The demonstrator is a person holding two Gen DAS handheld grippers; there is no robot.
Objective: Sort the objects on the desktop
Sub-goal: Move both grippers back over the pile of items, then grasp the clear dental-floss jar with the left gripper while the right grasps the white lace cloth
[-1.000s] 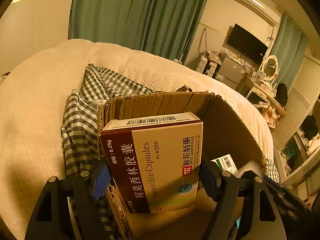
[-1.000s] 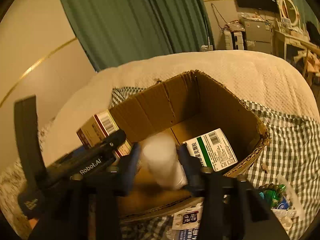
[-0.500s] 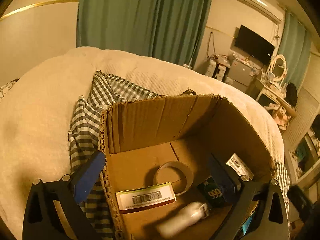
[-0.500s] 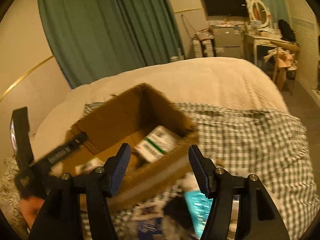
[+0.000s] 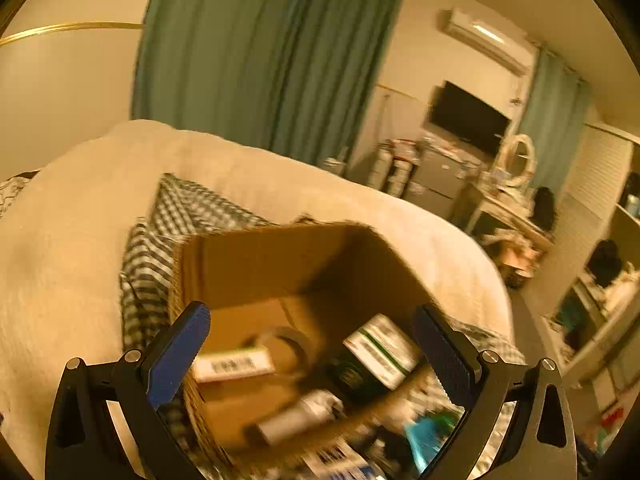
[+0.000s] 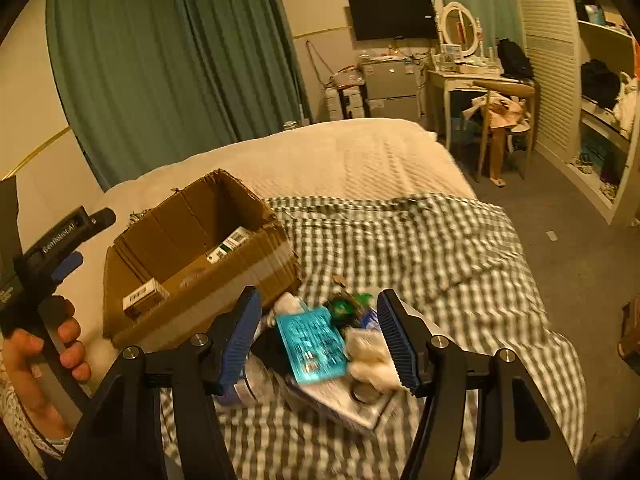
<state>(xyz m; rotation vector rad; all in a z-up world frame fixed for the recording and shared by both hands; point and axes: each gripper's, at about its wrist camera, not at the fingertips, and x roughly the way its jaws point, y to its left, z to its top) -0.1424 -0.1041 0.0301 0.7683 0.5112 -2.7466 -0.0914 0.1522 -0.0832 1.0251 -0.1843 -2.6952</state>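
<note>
An open cardboard box (image 6: 248, 268) (image 5: 256, 264) sits on a checked cloth on the bed. Inside lie a capsule box (image 5: 232, 365) (image 6: 144, 295), a tape ring (image 5: 286, 336), a green-striped medicine box (image 5: 380, 348) (image 6: 230, 243) and a white bottle (image 5: 296, 416). My left gripper (image 5: 316, 354) hangs open above the box, nothing between its fingers. My right gripper (image 6: 320, 336) is open over a pile right of the box: a turquoise pack (image 6: 314, 344), a green item (image 6: 344, 308), white wadding (image 6: 368, 354) and flat packets (image 6: 340, 404).
The checked cloth (image 6: 420, 248) covers the near right of the cream bedspread (image 6: 340, 156). A hand (image 6: 44, 356) holds the left gripper's handle at the left edge. A desk, chair and shelves stand beyond the bed at the right, green curtains behind.
The left gripper let the capsule box drop into the carton and drew back up. The right gripper released the white bottle into the carton and swung right over the pile.
</note>
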